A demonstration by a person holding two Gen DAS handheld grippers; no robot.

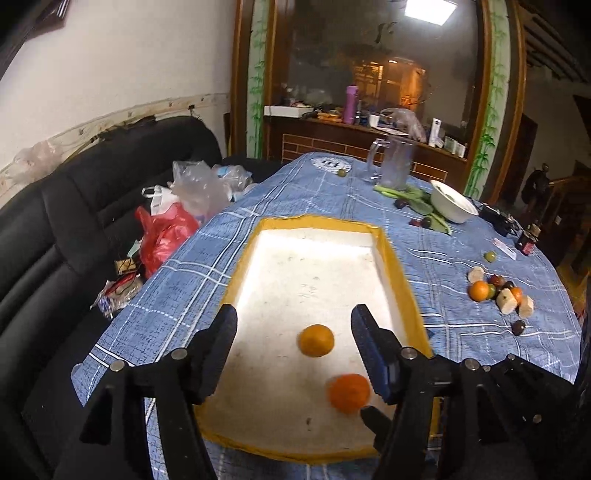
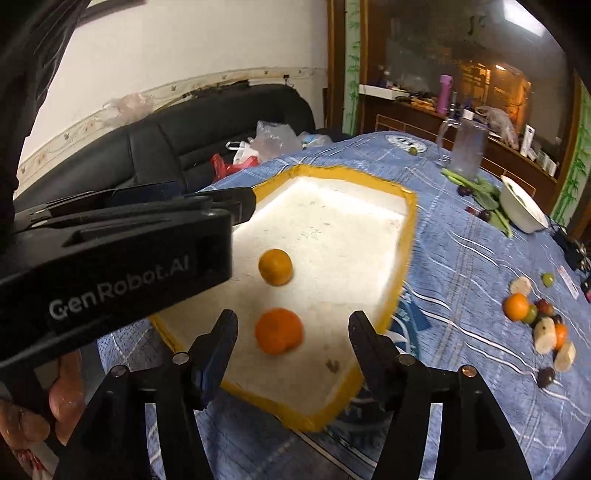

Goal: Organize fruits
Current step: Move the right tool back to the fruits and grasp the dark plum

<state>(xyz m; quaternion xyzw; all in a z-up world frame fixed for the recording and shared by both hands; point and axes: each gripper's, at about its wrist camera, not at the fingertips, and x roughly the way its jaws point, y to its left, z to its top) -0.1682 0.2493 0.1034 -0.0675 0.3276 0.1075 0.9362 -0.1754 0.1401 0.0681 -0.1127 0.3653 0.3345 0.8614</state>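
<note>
We see two oranges in the tray (image 1: 391, 258). The yellow orange (image 1: 316, 340) lies between our left gripper's (image 1: 293, 325) wide-apart jaws, untouched. The darker orange (image 2: 279, 331) lies between our right gripper's (image 2: 293, 328) wide-apart jaws, untouched too.

You face a white wall (image 1: 129, 55) at ten o'clock, trimmed with a patterned border. A black sofa (image 1: 74, 221) runs beneath it at nine o'clock. At twelve o'clock, a wood-framed glass partition (image 1: 369, 74) painted with green bamboo mirrors a square ceiling light (image 1: 430, 11). A blue plaid cloth (image 1: 332, 195) covers the surface.
</note>
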